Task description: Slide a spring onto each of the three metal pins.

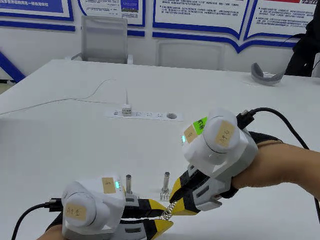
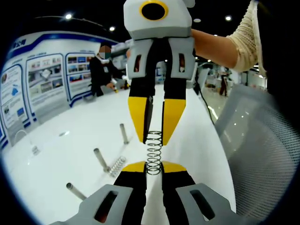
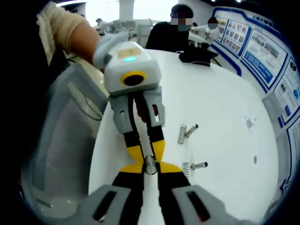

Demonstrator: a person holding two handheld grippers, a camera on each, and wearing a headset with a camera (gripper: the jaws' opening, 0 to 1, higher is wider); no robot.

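Observation:
A small steel spring (image 1: 167, 210) hangs just above the white table, held end to end by both grippers. My left gripper (image 1: 167, 216) comes in from the lower left and is shut on one end. My right gripper (image 1: 173, 204) reaches down from the right and is shut on the other end. In the left gripper view the spring (image 2: 153, 152) runs from my left gripper (image 2: 153, 168) up to the right gripper (image 2: 153, 134). Three metal pins (image 2: 100, 159) stand in a row to the left. A second spring (image 2: 117, 166) lies at the middle pin's foot. One pin (image 1: 128, 183) stands bare.
A white power strip (image 1: 145, 114) with a plugged charger and a thin cable sits mid-table. A grey curved object (image 1: 265, 75) lies at the far right. Grey chairs (image 1: 104, 39) stand behind the table. A person (image 3: 180, 28) sits at the table's far end.

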